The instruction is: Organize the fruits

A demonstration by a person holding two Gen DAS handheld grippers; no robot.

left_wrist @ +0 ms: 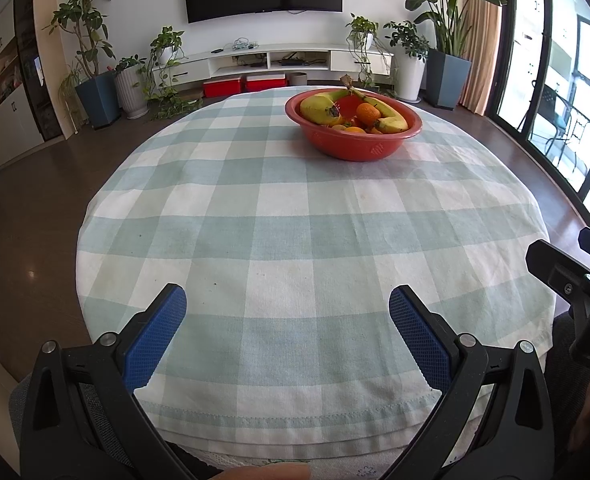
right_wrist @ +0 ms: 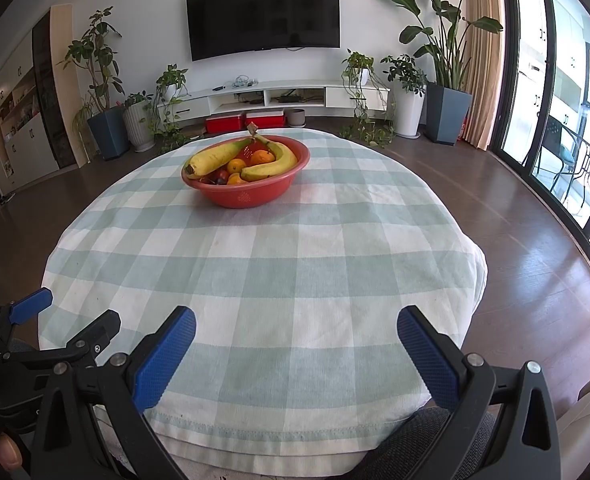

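Left claw level, blue pads spread wide, nothing between them. Right claw likewise spread and empty, pads well apart. Both held low at the near bench edge, side by side, pointing forward. A fingertip shows at lower left.
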